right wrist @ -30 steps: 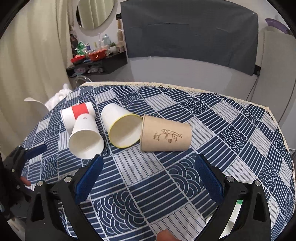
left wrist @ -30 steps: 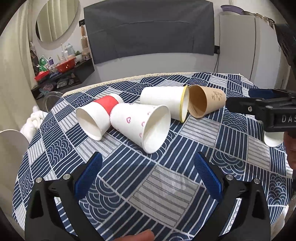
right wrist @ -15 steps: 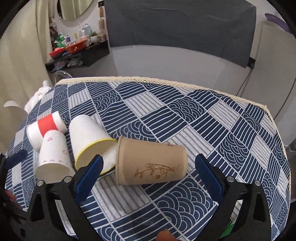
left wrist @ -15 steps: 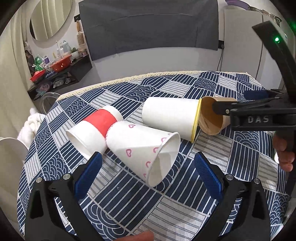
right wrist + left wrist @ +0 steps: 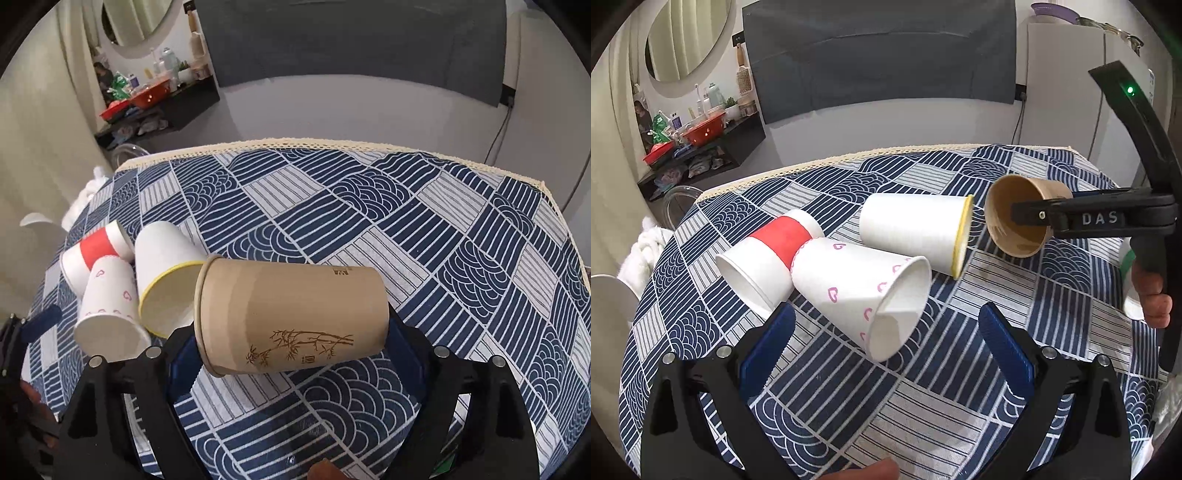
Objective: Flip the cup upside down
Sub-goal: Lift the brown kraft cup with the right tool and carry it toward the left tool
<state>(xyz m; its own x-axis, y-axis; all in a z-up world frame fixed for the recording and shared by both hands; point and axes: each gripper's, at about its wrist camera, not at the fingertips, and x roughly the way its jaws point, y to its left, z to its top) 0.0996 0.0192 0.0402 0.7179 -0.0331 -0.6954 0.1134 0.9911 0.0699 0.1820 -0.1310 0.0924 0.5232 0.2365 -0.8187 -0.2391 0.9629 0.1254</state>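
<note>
**Brown cup caught end to end, ready to turn**

To do this well, lift the brown cup (image 5: 291,317) free of the tablecloth (image 5: 461,236), roll the wrist until the rim faces down, then set it flat before letting go. The right gripper (image 5: 291,347) has closed lengthwise on the cup, one finger at the rim, one at the base. The left gripper (image 5: 882,339) stands wide open, holding nothing, with the heart-print cup (image 5: 864,295) just ahead.

Even, soft indoor light from above — shadows under the cups (image 5: 860,284) are faint. Both views are sharp at the centre, with strong fisheye bending and dark corners. The tablecloth (image 5: 369,206) shows no glare; a green lamp (image 5: 1129,89) glows.
</note>
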